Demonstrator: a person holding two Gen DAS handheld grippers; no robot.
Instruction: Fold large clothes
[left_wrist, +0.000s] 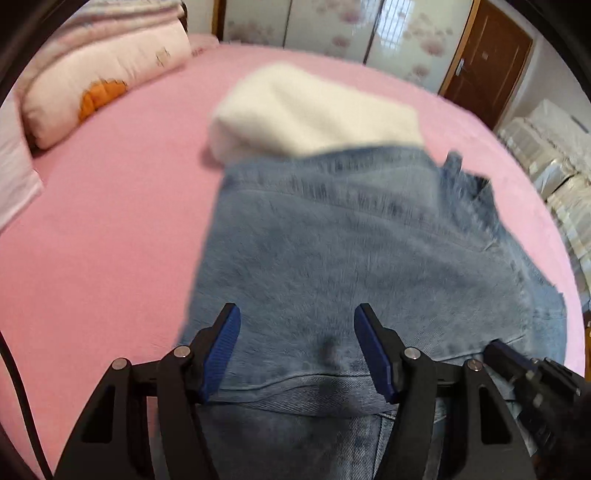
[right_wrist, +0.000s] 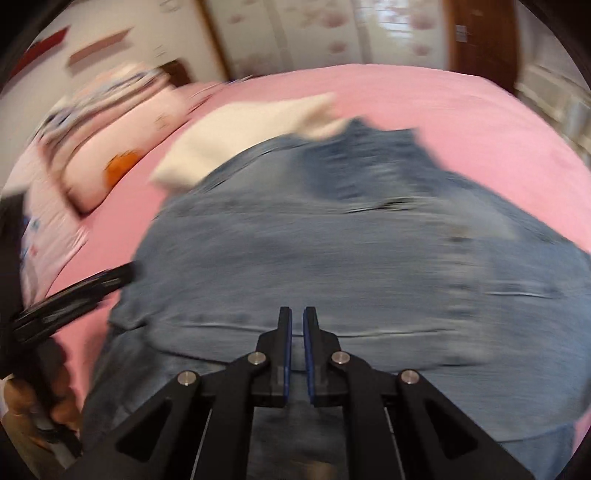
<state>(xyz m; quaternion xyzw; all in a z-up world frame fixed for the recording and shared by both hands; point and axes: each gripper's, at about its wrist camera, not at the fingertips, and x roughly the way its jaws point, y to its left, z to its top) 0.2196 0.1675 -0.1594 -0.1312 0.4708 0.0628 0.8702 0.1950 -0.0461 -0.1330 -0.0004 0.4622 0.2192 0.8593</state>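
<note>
Blue jeans (left_wrist: 362, 251) lie partly folded on the pink bed, and fill the middle of the right wrist view (right_wrist: 351, 251). A folded white garment (left_wrist: 314, 110) lies just beyond them, its near edge under the denim; it also shows in the right wrist view (right_wrist: 240, 136). My left gripper (left_wrist: 297, 332) is open and empty, its blue pads spread over the near folded edge of the jeans. My right gripper (right_wrist: 297, 325) has its pads nearly together just above the denim, with nothing visibly between them. The right wrist view is blurred by motion.
The pink bed sheet (left_wrist: 103, 240) spreads to the left and far side. Pink pillows and bedding (left_wrist: 99, 74) are stacked at the far left. Sliding wardrobe doors (left_wrist: 332, 26) and a brown door (left_wrist: 487, 62) stand behind. Packed bundles (left_wrist: 554, 158) sit at the right.
</note>
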